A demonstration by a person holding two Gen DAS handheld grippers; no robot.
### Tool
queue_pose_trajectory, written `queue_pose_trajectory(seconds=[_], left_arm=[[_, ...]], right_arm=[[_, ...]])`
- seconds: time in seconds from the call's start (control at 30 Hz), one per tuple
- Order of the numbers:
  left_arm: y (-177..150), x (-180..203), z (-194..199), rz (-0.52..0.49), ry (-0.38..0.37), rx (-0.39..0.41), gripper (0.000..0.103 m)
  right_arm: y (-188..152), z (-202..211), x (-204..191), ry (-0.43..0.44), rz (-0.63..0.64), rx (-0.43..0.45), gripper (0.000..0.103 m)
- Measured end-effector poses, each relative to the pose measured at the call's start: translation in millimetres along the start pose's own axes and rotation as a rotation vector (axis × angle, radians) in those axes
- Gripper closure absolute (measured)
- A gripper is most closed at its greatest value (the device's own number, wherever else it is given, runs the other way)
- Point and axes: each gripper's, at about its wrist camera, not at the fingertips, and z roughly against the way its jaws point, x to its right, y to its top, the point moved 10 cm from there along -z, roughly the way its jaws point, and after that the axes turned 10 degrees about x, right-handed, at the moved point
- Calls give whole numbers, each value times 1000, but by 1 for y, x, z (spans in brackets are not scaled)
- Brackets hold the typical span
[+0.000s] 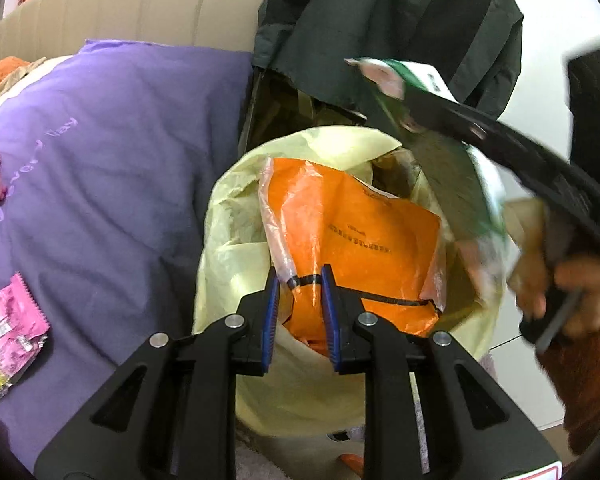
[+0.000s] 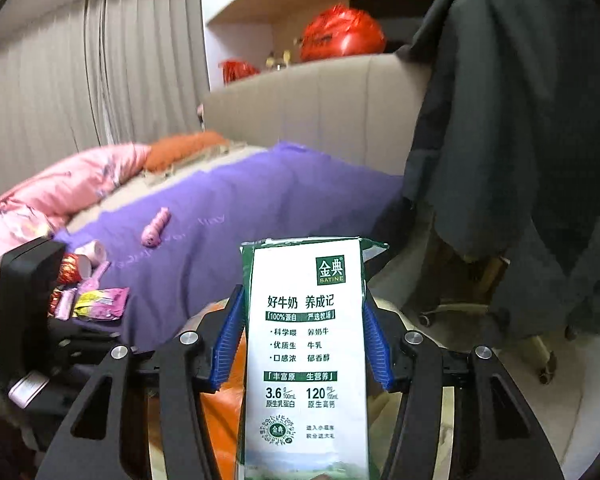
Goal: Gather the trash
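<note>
I see the bin (image 1: 220, 248) just right of the bed (image 1: 120, 140), bag (image 1: 352, 232) lying inside it. Left hand-held gripper (image 1: 300, 280) sits over the bag; right hand-held gripper (image 2: 304, 320) is above the bin's right rim, milk carton (image 2: 306, 344) upright between its fingers. Wrappers (image 2: 100, 302) lie on the bed's left part. Jacket (image 1: 400, 20) hangs behind the bin.

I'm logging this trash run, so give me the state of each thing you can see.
milk carton: upright, clamped in right gripper
left gripper: open above the bin, empty
orange bag: lying in the bin
trash bin: lined yellow, partly filled
pink wrapper: lying on purple bedcover
</note>
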Motion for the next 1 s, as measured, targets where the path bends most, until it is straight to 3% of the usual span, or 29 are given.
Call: queue_pose_trajectory(seconds=[0.13,0.3,0.43,0.53,0.6,0.67,0.73,0.8,1.0], left_arm=[[-3,7,-9,-31,17,-27,84],[-2,2,-3,0,44,-10,84],[5,-2,9,29,42,28,84],[5,-4,12,44,24,33,83],[2,-3,9,59,-1,15,74],[3,-1,10,85,-37,10,58],[8,-1,19,104,-60,32,50],[14,-4,28,99,-38,60,42],[27,-29,66,86,82,125,41]], right_arm=[[-6,2,5,-4,-48,25,53],[32,3,4,33,-115,118,53],[38,-9,-6,53,-108,124,53],[19,-19,-8,56,-88,71,52],[16,-16,-4,69,-154,53,52],[12,-14,-2,46,-137,14,52],[3,-14,-5,44,-108,-40,52],[-6,-13,-11,43,-69,-78,52],[-38,-28,-10,2,-37,-210,52]])
